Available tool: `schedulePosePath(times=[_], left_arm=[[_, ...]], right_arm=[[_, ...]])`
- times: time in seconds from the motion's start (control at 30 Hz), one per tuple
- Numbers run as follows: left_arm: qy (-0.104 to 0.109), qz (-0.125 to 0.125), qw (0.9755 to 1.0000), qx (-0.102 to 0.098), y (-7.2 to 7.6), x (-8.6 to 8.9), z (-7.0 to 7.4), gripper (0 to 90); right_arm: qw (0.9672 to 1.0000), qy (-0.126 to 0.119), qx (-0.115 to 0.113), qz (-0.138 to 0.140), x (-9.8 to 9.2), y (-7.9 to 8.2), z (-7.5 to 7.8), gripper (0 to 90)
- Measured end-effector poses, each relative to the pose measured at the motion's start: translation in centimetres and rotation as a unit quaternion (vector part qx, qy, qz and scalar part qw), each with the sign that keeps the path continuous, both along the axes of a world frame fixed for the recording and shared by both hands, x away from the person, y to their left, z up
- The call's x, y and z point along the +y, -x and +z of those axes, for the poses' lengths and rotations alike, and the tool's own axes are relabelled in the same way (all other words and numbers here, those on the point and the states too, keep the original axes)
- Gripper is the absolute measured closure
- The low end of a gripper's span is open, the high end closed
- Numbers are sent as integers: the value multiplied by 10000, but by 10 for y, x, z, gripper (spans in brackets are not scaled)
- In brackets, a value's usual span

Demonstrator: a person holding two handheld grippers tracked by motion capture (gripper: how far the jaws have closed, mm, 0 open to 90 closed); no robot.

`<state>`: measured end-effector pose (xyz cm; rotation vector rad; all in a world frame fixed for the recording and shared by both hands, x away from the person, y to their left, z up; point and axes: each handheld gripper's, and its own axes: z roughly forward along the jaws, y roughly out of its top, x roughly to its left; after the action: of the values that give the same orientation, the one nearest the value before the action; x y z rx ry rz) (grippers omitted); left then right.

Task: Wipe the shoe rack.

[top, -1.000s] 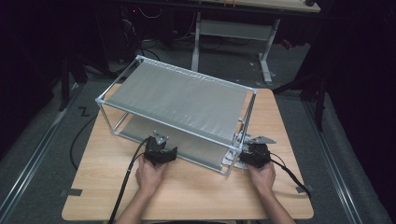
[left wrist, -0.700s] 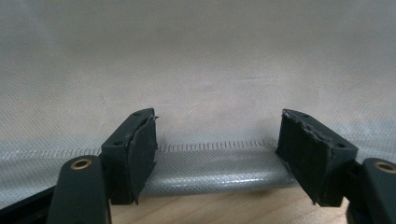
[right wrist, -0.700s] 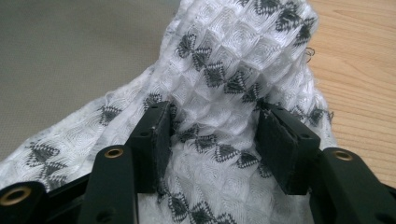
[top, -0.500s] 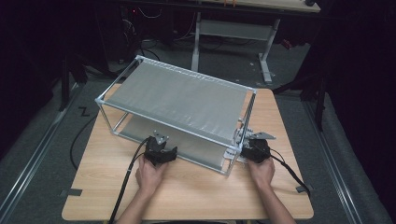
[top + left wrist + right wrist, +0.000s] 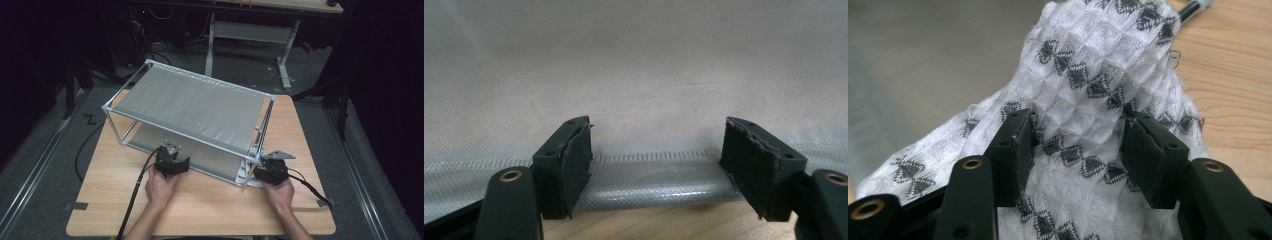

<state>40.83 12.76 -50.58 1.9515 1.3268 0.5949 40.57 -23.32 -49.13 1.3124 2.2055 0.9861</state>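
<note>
Cloth [image 5: 1088,85]: bunched between my right gripper [image 5: 1075,155] pads, jaws apart, just been closing.
Left gripper [image 5: 656,165]: jaws apart, rack [image 5: 644,185] rail between.

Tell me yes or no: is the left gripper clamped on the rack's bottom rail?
No. The left gripper has its jaws wide apart, either side of the rail, pads clear of it.

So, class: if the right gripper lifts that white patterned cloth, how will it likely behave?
The white patterned cloth lies bunched in soft folds, so it probably droops rather than holding shape. Its waffle weave looks grippy, so it is unlikely to slip between the right gripper pads. It seems light.
</note>
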Motion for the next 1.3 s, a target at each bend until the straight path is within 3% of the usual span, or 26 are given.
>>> schedulePosePath(times=[0.2,0.5,0.6,0.7,1.3], left_arm=[[2,3,10000,-3,0,0,0,287],[-7,3,10000,-1,0,0,0,286],[-6,6,10000,-3,0,0,0,287],[3,4,10000,-1,0,0,0,288],[10,-19,10000,5,0,0,0,296]], right_arm=[[9997,-175,86,142,2,6,1,443],[9996,-238,106,113,4,3,-1,425],[9999,102,19,129,13,1,1,424],[9993,356,-24,137,21,-6,-2,430],[9983,309,-250,-419,9,-63,-7,467]])
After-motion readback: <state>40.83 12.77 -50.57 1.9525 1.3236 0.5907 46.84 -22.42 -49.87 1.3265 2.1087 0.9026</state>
